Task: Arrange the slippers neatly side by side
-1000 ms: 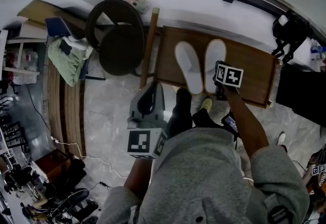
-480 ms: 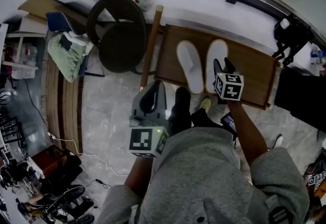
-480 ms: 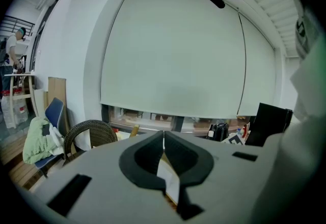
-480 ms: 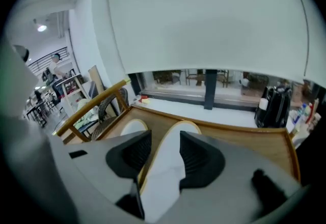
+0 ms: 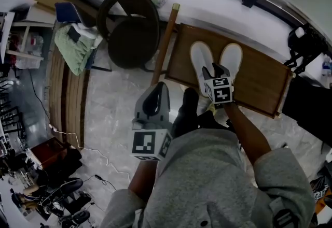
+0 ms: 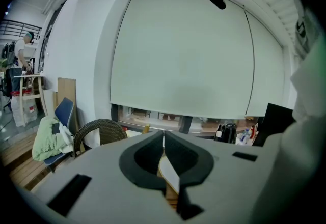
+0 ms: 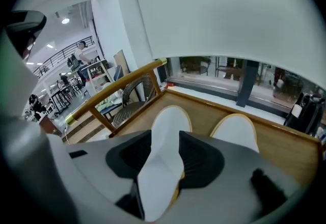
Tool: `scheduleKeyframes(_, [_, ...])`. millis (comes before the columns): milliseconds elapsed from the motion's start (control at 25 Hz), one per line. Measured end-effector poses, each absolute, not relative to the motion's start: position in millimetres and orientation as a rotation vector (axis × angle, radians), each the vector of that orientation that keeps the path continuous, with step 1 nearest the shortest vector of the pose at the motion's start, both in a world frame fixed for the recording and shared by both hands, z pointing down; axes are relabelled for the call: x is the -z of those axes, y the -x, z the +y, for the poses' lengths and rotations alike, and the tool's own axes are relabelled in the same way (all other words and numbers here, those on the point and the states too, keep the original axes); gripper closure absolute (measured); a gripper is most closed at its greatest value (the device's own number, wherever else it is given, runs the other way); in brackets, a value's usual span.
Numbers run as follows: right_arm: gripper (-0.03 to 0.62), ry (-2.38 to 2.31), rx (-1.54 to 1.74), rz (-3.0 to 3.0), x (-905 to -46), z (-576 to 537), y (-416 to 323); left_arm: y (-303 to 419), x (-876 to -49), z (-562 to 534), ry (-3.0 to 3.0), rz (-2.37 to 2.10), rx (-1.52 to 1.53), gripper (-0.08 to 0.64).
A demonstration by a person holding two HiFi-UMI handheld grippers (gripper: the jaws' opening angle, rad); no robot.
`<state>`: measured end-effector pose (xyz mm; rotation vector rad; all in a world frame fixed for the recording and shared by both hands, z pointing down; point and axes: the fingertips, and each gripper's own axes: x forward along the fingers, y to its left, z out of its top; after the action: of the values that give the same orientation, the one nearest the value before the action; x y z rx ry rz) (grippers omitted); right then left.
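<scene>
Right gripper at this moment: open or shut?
Open. On the right gripper the jaws have just been opening and stand apart; a white slipper shows between them, apparently not pinched.

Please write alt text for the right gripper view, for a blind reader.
Two white slippers lie side by side on a wooden board. The right gripper has just been opening its jaws; the left slipper shows in the gap between them.

Dim, flat, greyish indoor light throughout, with strong fisheye bending, dark vignetted corners and soft edges.
</scene>
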<state>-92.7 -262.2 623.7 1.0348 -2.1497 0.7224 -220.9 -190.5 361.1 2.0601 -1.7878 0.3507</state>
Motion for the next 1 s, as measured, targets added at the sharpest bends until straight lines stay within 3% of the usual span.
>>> scheduleKeyframes(800, [0.436, -0.923, -0.839, -1.951, -687, -255, 116, 250, -387, -217, -1.997, -1.76, -0.363, 0.54])
scheduleKeyframes(1000, [0.509, -0.939, -0.829, -1.927, -687, -256, 118, 254, -388, -222, -1.996, -1.755, -0.366, 0.54])
